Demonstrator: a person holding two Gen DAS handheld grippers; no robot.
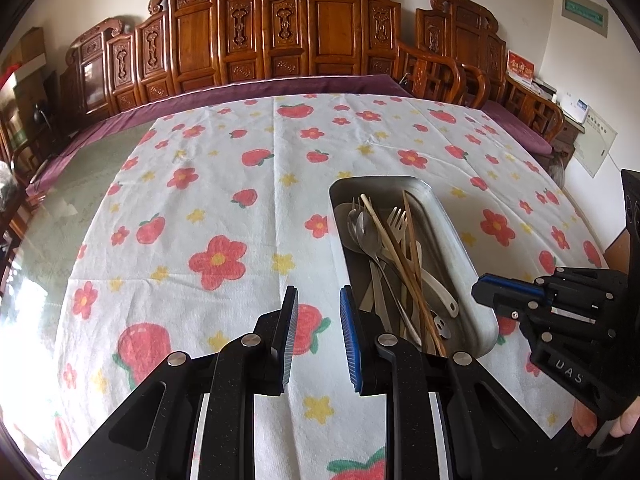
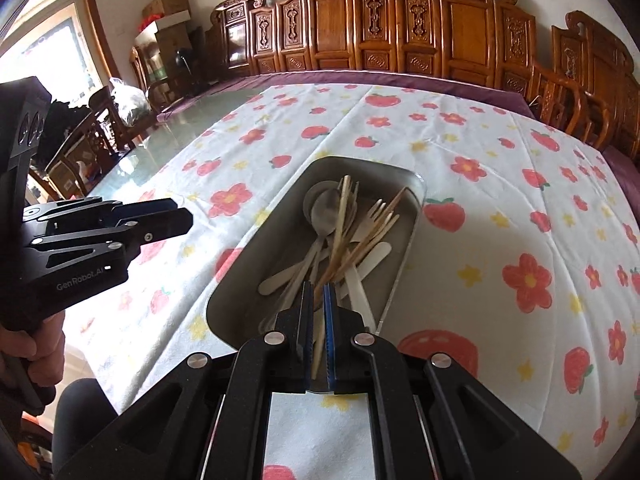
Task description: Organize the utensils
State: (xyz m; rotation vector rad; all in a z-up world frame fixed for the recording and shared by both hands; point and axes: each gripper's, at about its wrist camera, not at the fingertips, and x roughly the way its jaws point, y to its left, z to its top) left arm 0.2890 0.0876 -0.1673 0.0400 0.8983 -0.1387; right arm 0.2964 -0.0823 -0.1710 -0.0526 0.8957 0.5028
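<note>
A metal tray (image 1: 452,216) (image 2: 256,240) sits on the flowered cloth and holds a mixed pile: metal spoons (image 1: 366,232) (image 2: 326,212), a pale fork (image 1: 396,216) (image 2: 374,210), wooden chopsticks (image 1: 412,248) (image 2: 372,236) and white plastic pieces. My left gripper (image 1: 318,292) (image 2: 182,214) is open and empty, over the cloth just left of the tray's near corner. My right gripper (image 2: 318,292) (image 1: 478,292) hovers shut above the tray's near end. The utensils show through its narrow gap, and the left wrist view shows nothing in it.
The white tablecloth (image 1: 216,184) with red flowers and strawberries covers most of a glass-topped table (image 1: 72,200). Carved wooden chairs (image 1: 280,40) line the far side. A person's hand (image 2: 36,352) grips the left tool's handle.
</note>
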